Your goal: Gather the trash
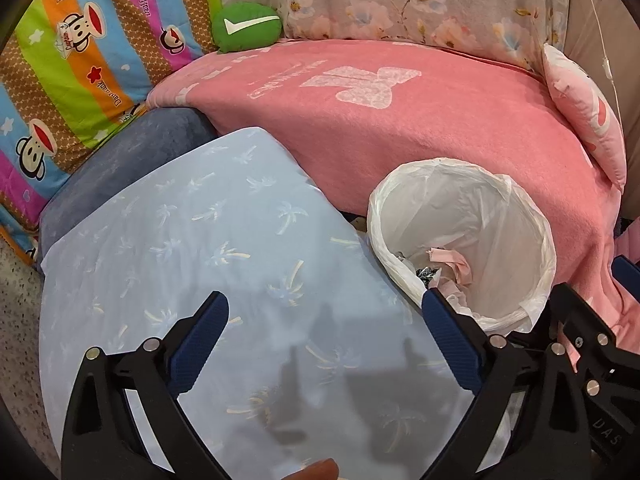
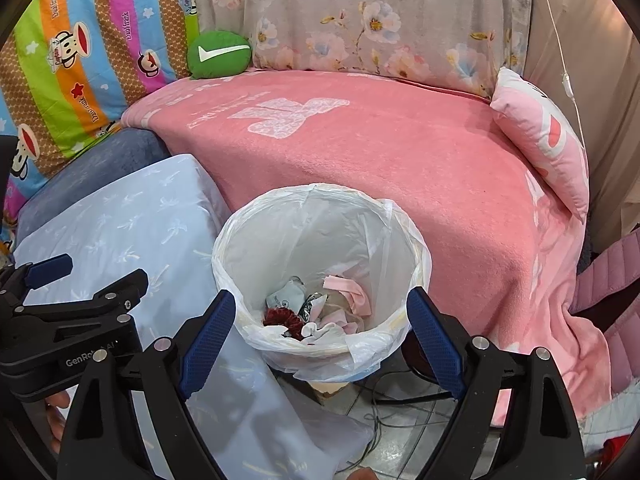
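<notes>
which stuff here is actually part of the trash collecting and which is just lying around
Part of the job:
lined bin
scraps in the bin
right gripper, open over the bin
left gripper, open, empty

Just lying about:
pink blanket
pale blue cushion
green pouch
striped cartoon quilt
pink pillow

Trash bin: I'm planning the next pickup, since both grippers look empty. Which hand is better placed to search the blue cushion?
Left. The left gripper hangs open over the blue cushion; the right gripper faces the trash bin.
</notes>
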Demonstrator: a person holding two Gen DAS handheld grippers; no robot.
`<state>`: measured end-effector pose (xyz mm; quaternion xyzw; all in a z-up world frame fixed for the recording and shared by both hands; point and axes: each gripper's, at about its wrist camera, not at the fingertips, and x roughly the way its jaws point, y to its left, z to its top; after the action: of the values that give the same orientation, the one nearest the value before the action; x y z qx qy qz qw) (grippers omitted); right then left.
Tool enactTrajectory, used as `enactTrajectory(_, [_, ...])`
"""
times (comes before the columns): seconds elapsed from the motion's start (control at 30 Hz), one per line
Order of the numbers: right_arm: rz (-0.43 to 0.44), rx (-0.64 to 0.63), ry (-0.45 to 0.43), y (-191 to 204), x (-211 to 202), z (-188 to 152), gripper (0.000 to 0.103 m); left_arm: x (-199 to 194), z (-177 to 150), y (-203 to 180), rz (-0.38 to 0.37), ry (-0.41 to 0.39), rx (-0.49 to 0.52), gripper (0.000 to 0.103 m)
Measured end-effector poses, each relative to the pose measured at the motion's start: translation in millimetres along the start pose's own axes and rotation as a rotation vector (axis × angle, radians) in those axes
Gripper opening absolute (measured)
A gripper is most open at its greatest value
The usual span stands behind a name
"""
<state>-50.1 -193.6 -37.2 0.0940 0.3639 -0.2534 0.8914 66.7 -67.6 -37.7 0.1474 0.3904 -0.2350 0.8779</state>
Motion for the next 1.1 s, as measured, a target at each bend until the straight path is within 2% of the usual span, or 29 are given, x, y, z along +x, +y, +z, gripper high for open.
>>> enactTrajectory(0.13, [0.006, -0.003, 0.006, 1.2, -2.5, -0.6, 0.091, -2.3, -1.7, -1.2, 0.001, -0.004, 0.003, 0.094])
enactTrajectory(0.37, [-0.007, -0.009, 0.021, 2.6, -5.2, -1.5, 0.092, -2.7, -2.5, -2.3, 0.011, 0.005, 0.002, 0.094])
enactTrajectory(0.4, [-0.011, -0.007, 0.024, 1.9, -5.4, -1.5, 0.098, -3.3, -2.6, -2.6, 0.018, 0.005, 0.0, 0.094])
enactTrajectory(1.1, [-0.036, -0.006, 0.035, -3.9, -7.5, -2.8, 0.098, -6.5, -3.2, -4.2, 0.029, 0.006, -0.002, 0.096])
